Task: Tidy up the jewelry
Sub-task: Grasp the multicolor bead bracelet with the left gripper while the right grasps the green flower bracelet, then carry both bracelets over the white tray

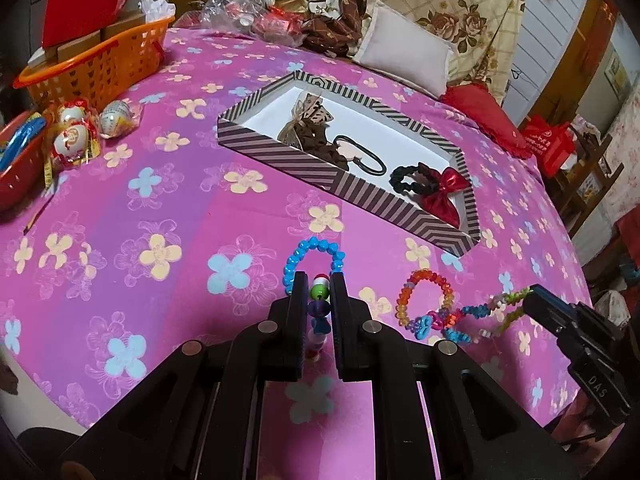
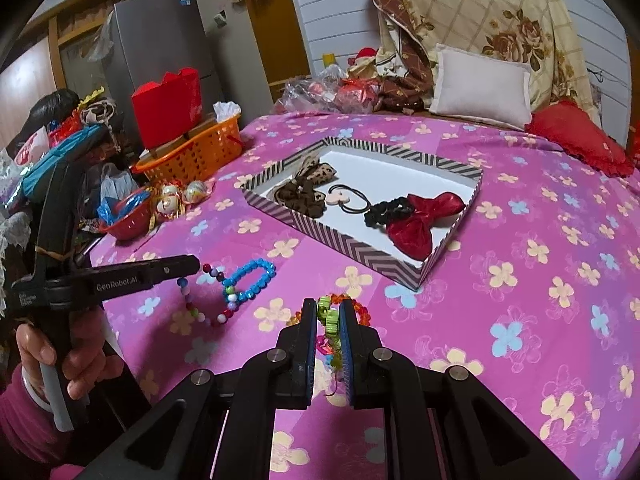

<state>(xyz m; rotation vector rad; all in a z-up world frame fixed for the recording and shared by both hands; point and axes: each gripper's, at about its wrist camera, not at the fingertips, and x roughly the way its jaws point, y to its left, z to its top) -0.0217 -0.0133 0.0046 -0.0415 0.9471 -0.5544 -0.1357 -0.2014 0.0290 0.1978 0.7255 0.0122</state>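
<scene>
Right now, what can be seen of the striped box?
The striped box is a shallow open tray, apparently cardboard, with brown-and-pale chevron stripes on its walls and a plain white floor. It lies flat on the pink flowered bedspread, set at an angle, beyond both grippers, and neither touches it. Inside lie a leopard-print bow, a black hair tie with a pale charm, and a red bow on a black scrunchie.

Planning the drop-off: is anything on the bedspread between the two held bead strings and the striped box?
Nothing visible: only bare pink floral bedspread lies between them and the striped cardboard box.
</scene>
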